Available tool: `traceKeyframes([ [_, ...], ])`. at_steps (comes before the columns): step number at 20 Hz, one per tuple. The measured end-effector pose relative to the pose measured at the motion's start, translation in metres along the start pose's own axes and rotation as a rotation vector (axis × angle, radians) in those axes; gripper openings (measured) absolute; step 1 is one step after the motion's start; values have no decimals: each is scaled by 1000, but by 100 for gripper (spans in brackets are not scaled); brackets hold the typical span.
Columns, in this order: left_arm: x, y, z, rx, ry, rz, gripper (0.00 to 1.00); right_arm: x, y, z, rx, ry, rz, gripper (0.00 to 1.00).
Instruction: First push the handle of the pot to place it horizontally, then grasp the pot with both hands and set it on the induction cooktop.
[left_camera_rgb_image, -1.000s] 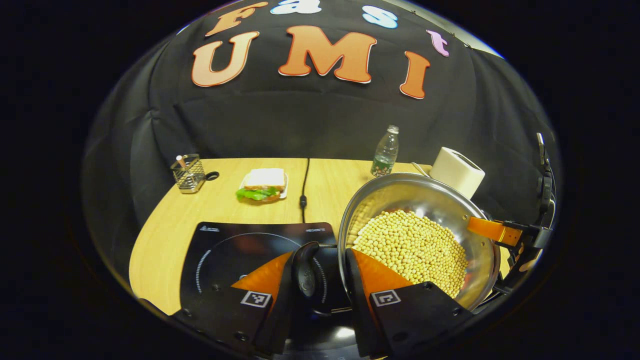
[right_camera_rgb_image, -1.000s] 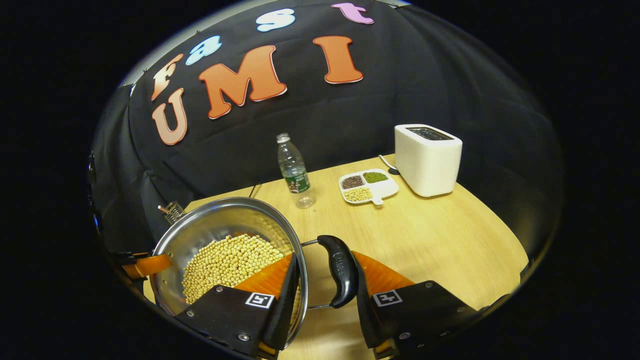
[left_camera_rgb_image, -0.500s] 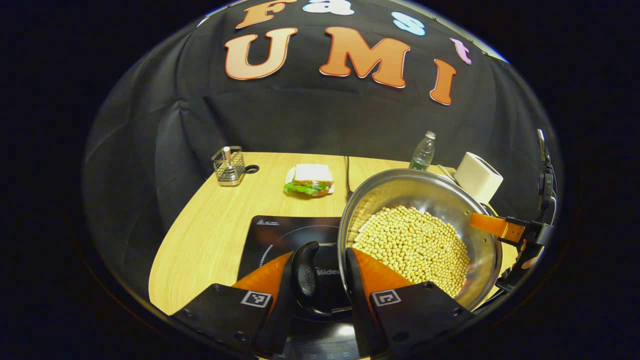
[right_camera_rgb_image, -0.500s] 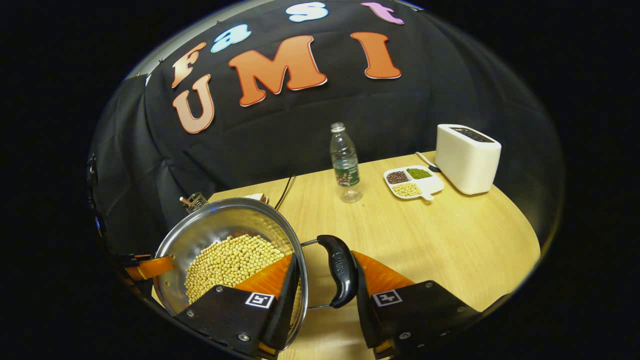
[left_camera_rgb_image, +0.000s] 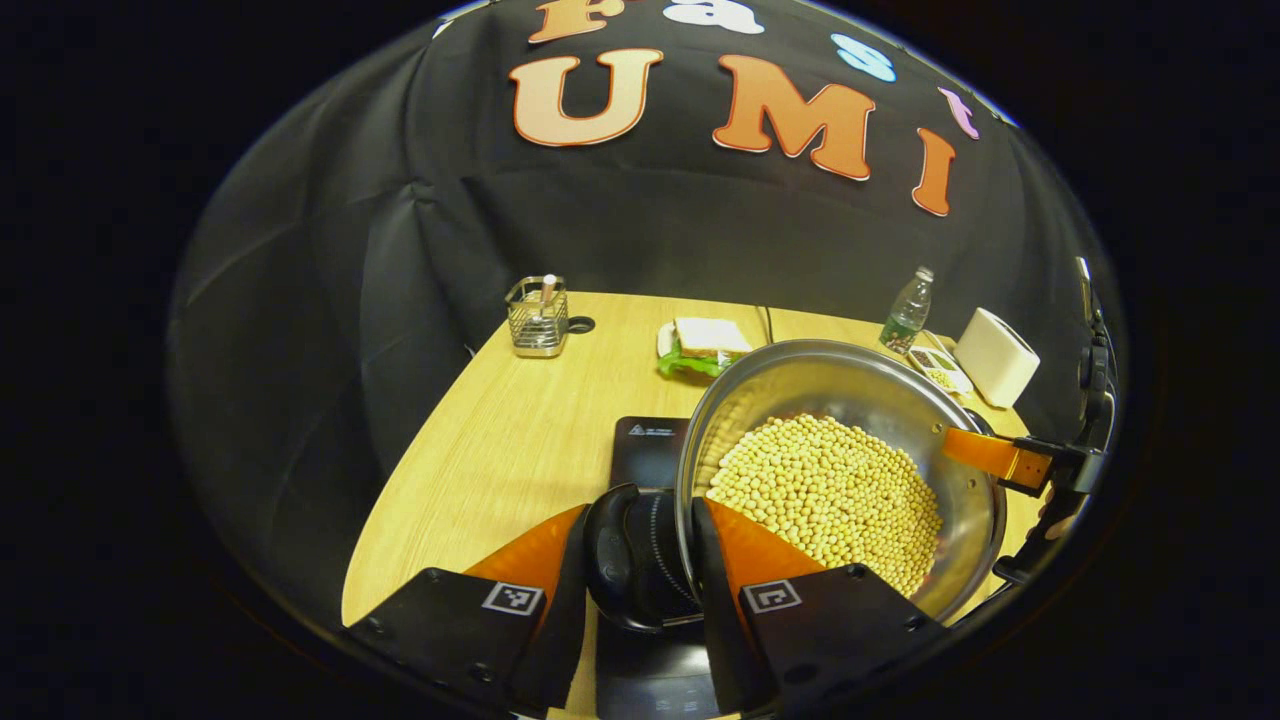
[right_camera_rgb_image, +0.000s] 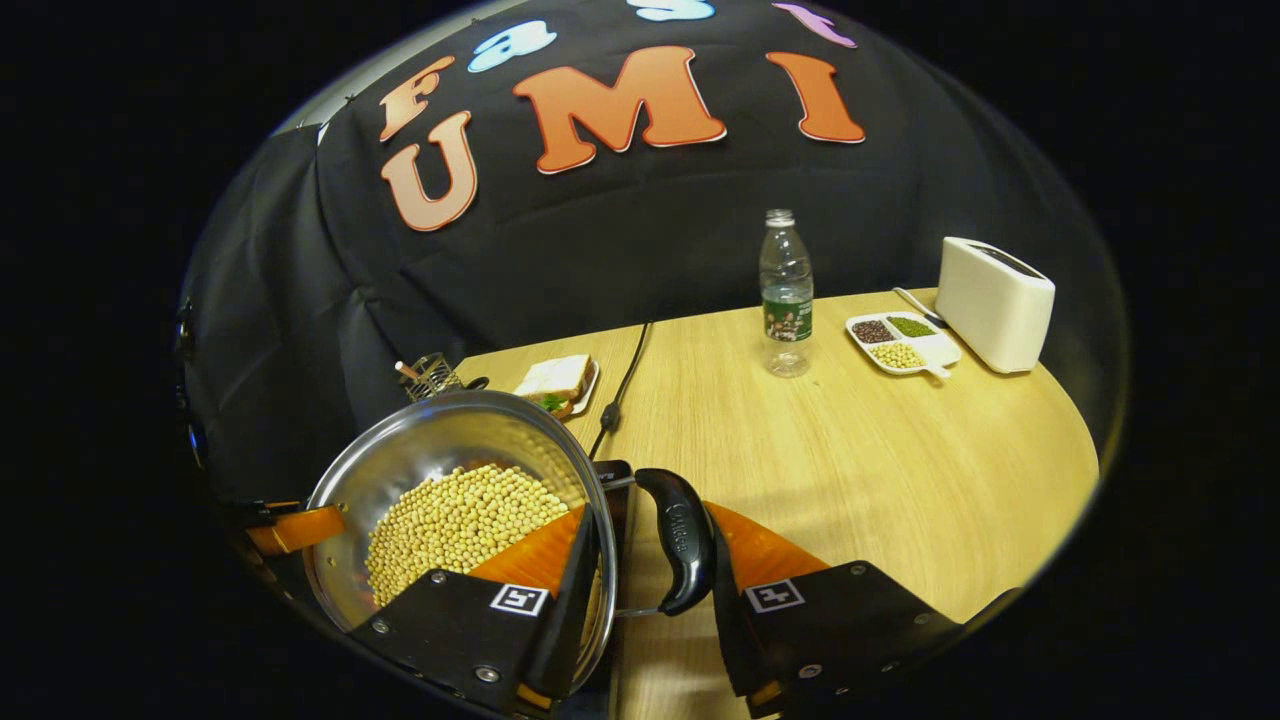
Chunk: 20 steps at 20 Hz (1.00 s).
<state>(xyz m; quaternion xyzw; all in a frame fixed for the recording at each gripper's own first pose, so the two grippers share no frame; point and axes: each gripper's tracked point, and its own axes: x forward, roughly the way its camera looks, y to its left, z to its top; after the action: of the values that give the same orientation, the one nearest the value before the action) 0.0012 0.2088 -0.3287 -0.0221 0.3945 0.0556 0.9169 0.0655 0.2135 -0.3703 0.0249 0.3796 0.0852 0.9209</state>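
A steel pot (left_camera_rgb_image: 830, 400) filled with soybeans hangs between my two grippers, over the black induction cooktop (left_camera_rgb_image: 645, 450). My left gripper (left_camera_rgb_image: 640, 560) is shut on the pot's black left handle (left_camera_rgb_image: 610, 545), with one finger inside the rim and one outside the handle. In the right gripper view, my right gripper (right_camera_rgb_image: 650, 555) is shut the same way on the pot's right handle (right_camera_rgb_image: 680, 540), and the pot (right_camera_rgb_image: 440, 450) lies to its left. A corner of the cooktop (right_camera_rgb_image: 617, 480) peeks out beside the rim. I cannot tell whether the pot's bottom touches the cooktop.
On the wooden table (right_camera_rgb_image: 850, 450) stand a wire utensil caddy (left_camera_rgb_image: 535, 315), a sandwich on a plate (left_camera_rgb_image: 705, 340), a water bottle (right_camera_rgb_image: 787, 295), a divided dish of beans (right_camera_rgb_image: 900, 345) and a white toaster (right_camera_rgb_image: 995, 315). The cooktop's cable (right_camera_rgb_image: 620, 385) runs to the back.
Both grippers have carried the pot to the left across the table. The cooktop, earlier left of the pot, now lies beneath it. Both grips are unchanged.
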Motion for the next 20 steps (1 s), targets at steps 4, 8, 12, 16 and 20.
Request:
traceKeyframes([
  [4,17,8,-10,-28,36,-4,57,7,10,-10,-8,31,4,57],
  [8,23,11,-12,-21,38,-13,56,6,11,-12,-13,38,6,57],
  [12,25,12,-13,-14,50,4,61,7,9,-13,-27,44,10,59],
  [16,-1,14,19,111,-98,95,76,-8,0,5,-18,-9,7,66],
  [20,-53,-4,66,141,-268,124,98,-39,-25,36,-19,-102,-23,94],
])
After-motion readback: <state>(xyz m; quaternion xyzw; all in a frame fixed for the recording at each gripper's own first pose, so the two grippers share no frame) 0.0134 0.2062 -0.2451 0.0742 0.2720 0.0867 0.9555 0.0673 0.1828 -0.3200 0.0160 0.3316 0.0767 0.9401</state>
